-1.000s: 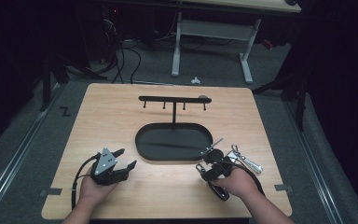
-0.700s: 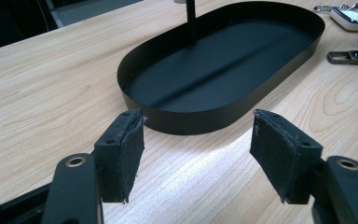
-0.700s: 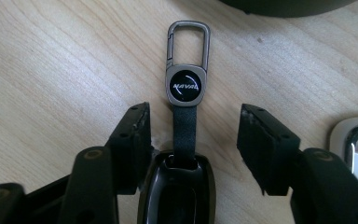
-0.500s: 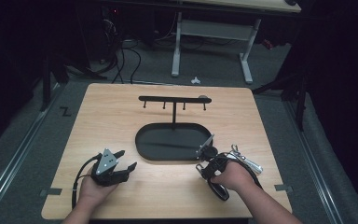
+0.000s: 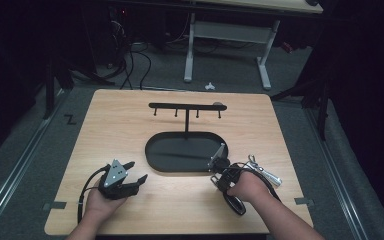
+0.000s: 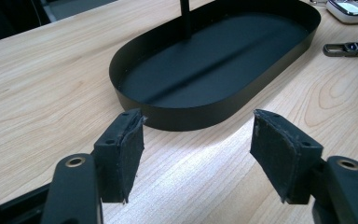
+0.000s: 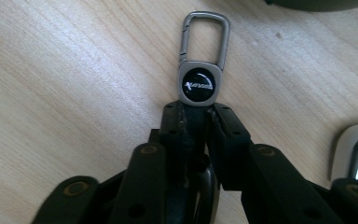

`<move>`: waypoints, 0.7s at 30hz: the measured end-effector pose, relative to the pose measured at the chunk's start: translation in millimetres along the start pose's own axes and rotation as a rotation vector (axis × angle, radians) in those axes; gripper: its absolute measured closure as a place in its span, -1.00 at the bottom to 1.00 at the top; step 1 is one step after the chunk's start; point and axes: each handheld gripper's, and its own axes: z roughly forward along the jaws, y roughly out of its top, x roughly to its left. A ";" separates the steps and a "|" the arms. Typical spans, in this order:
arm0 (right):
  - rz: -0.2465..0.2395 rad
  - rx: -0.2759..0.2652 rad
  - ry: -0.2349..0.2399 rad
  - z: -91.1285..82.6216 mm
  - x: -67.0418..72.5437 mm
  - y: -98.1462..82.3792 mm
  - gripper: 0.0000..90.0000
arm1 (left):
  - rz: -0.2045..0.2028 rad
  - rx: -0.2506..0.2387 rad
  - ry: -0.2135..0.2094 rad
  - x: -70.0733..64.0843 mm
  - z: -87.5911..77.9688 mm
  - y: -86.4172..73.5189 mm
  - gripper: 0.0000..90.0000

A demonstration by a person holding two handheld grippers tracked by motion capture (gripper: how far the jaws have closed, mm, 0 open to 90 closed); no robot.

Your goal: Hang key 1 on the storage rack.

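Note:
A keychain [image 7: 201,70], a grey carabiner clip with a round black badge and a black strap, lies on the wooden table. My right gripper [image 7: 196,112] has just been closing, and its pads now press on the black strap from both sides. In the high view the right gripper [image 5: 216,169] sits just off the tray's near right end. From the left gripper view the clip [image 6: 342,48] lies flat on the wood. My left gripper [image 6: 198,140] stands open with nothing between its pads, resting near the tray's near left [image 5: 136,171].
A black oval tray [image 5: 152,150] with an upright post and a hook bar [image 5: 186,106] stands mid-table. A white and silver key fob [image 5: 262,172] lies right of my right hand. Dark floor, cables and a desk frame lie beyond the far edge.
The right gripper's jaws have drawn together around the keychain strap. The left hand has stayed where it was.

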 end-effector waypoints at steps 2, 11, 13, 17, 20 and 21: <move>-0.013 0.010 -0.003 0.1 0.2 1.7 0.75 | 0.002 0.000 -0.002 -0.5 0.5 0.0 -0.22; -0.065 0.067 -0.006 0.7 -0.2 9.2 0.76 | -0.003 0.000 -0.005 -0.1 -0.4 0.2 -0.23; -0.077 0.062 -0.012 1.0 0.5 8.9 0.78 | -0.004 0.000 -0.005 -0.1 -0.5 0.2 -0.23; -0.094 0.057 -0.011 0.6 1.0 7.9 0.78 | 0.004 0.000 -0.010 -0.3 -0.3 0.8 -0.23; -0.077 0.050 0.006 1.2 0.0 7.1 0.79 | 0.010 0.003 -0.012 -0.8 0.0 0.9 -0.22; -0.080 0.051 0.001 1.2 0.2 7.1 0.79 | 0.014 0.005 -0.017 -1.2 0.2 0.9 -0.22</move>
